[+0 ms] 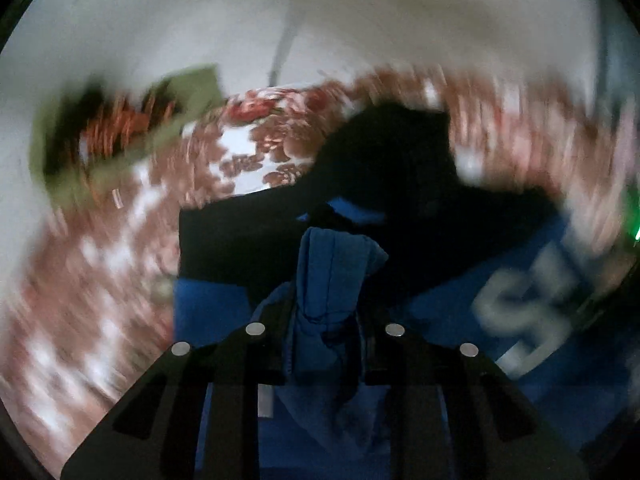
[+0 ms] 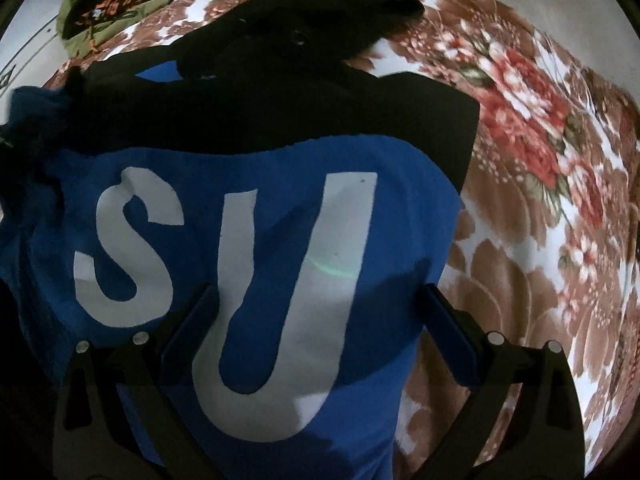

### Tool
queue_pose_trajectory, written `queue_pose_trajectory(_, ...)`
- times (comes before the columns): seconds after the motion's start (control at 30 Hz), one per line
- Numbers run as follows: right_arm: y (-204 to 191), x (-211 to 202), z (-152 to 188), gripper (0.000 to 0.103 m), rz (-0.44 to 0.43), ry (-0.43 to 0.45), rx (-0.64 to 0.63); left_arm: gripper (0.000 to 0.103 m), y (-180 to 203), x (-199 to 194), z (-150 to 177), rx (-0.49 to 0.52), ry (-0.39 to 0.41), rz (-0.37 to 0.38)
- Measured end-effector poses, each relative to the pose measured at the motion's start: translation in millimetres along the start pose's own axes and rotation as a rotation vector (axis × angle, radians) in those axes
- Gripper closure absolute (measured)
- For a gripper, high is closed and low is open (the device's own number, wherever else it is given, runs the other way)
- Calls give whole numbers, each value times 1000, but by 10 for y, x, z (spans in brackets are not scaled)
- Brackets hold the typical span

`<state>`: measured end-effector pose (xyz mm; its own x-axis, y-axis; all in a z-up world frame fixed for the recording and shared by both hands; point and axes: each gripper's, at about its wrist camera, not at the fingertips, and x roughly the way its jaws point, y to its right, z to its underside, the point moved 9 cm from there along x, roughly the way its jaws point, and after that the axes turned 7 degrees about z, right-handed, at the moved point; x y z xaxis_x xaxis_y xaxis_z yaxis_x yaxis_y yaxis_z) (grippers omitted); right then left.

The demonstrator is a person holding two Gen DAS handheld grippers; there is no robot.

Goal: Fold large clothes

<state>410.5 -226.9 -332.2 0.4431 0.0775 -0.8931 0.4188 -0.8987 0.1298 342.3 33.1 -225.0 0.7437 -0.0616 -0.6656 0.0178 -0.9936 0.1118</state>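
Blue sweatshirt (image 2: 400, 208): soft matt fleece, slightly fuzzy; black upper panel equally matt.
Letters (image 2: 280, 320): flat pale grey print, smooth, faintly creased, centre of frame.
Left tool (image 1: 326, 320): matt black plastic with dull silver metal pins; bunched blue cloth pinched between its fingers.
Right tool (image 2: 320, 320): black plastic with blue pads of smooth, slightly glossy finish.
Bedspread (image 2: 540, 160): plush floral cloth, soft sheen.
Green garment (image 2: 80, 8): matt woven cloth, upper left of frame.

Black hand-held gripper (image 2: 316, 304), silver screws
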Motion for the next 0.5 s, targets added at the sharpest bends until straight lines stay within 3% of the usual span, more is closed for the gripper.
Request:
queue_pose_trajectory(0.03,-4,5,2,5,3,-10,5,81,-249,-90,-9,-136,27,44)
queue_pose_trajectory(0.2,-21,30,-11,5,25,-24,-1,81,-1054,-57,373,-452,7,85)
queue_pose_trajectory(0.27,-32,36,-3,5,31,-19,0,81,-1235,5,578,-521,-28,76)
queue_pose_trajectory(0.37,-44,63,13,5,35,-18,18,76,-1382,111,825,-538,-93,54)
queue_pose_trajectory(0.4,-42,67,9,5,37,-17,27,62,-1422,139,885,-532,-112,27)
queue_pose_trajectory(0.43,-37,70,7,5,40,-14,35,39,-1504,162,966,-523,-137,-28)
queue_pose_trajectory(0.5,-32,78,11,5,46,-10,49,25,-1647,140,998,-512,-133,-69)
